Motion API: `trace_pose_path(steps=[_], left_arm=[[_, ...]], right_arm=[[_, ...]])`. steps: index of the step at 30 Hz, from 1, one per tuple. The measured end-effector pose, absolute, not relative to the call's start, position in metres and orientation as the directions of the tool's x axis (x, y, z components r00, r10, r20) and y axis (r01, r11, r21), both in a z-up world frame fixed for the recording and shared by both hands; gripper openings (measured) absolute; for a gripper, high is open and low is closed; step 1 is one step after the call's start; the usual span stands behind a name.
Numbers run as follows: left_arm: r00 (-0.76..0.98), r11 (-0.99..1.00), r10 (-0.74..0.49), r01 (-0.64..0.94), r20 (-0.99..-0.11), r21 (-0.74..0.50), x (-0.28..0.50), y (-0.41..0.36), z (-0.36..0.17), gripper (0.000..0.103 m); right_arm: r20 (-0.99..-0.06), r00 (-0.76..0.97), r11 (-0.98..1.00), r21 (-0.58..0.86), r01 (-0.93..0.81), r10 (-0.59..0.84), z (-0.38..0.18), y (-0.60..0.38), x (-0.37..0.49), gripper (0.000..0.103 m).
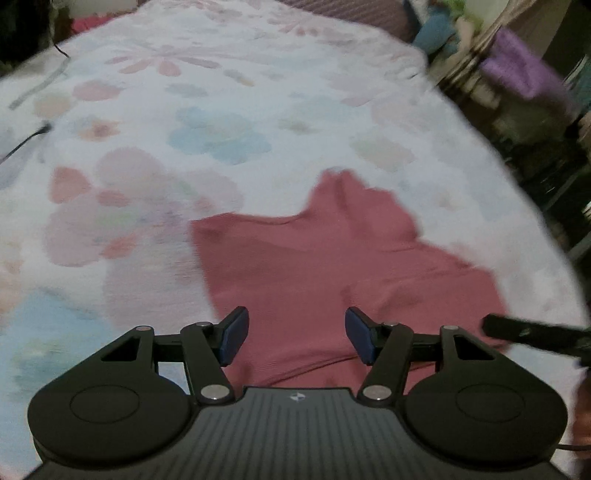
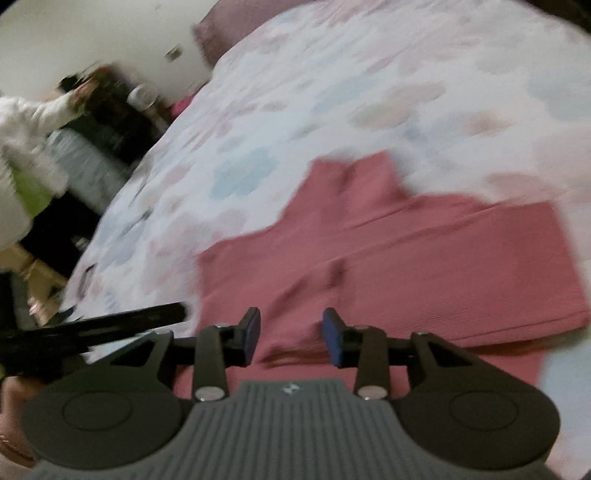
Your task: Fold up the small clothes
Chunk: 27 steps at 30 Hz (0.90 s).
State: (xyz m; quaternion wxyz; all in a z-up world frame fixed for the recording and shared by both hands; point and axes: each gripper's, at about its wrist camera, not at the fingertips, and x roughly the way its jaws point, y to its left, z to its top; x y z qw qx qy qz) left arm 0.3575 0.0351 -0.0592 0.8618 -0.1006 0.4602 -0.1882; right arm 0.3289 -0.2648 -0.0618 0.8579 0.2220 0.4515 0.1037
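A small dusty-pink garment (image 1: 332,266) lies partly folded on a floral bedspread (image 1: 184,110). In the left wrist view my left gripper (image 1: 295,338) hovers over the garment's near part, jaws wide apart, nothing between the blue pads. In the right wrist view the same pink garment (image 2: 406,251) spreads ahead, a folded band running to the right. My right gripper (image 2: 291,339) is above its near edge, jaws apart, with no cloth pinched between the pads. Each view catches the other gripper's black finger at its edge: one finger (image 1: 535,334), the other finger (image 2: 110,325).
The bedspread (image 2: 332,92) ends at the right in the left wrist view, beside shelves with purple cloth (image 1: 517,70). In the right wrist view, dark furniture (image 2: 110,118) and a white sleeve (image 2: 29,118) lie beyond the bed's left edge. A mauve pillow (image 2: 221,33) sits at the head.
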Motion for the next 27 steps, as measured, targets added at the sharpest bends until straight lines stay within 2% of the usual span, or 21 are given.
trace_pose_path(steps=[3, 6, 19, 20, 21, 27], left_arm=[[0.486, 0.883, -0.469, 0.232, -0.737, -0.409, 0.362, 0.025, -0.059, 0.068], [0.467, 0.875, -0.483, 0.232, -0.74, -0.425, 0.366, 0.013, -0.064, 0.068], [0.45, 0.912, -0.41, 0.181, -0.794, -0.368, 0.367, 0.007, -0.083, 0.066], [0.448, 0.915, -0.404, 0.18, -0.797, -0.362, 0.366, 0.008, -0.084, 0.066], [0.446, 0.916, -0.401, 0.181, -0.8, -0.358, 0.365, 0.008, -0.085, 0.066], [0.44, 0.911, -0.413, 0.189, -0.797, -0.367, 0.365, 0.01, -0.086, 0.066]], right_arm=[[-0.747, 0.593, 0.902, 0.425, 0.078, 0.301, -0.069, -0.292, 0.318, 0.033], [-0.754, 0.59, 0.891, 0.438, 0.124, 0.289, -0.081, -0.31, 0.312, 0.031], [-0.662, 0.564, 0.73, 0.668, 0.144, 0.494, -0.123, -0.275, 0.339, 0.035], [-0.67, 0.553, 0.729, 0.667, 0.155, 0.495, -0.127, -0.271, 0.341, 0.027], [-0.679, 0.549, 0.738, 0.657, 0.157, 0.488, -0.129, -0.266, 0.343, 0.001], [-0.644, 0.631, 0.804, 0.593, 0.052, 0.434, -0.098, -0.265, 0.33, 0.0]])
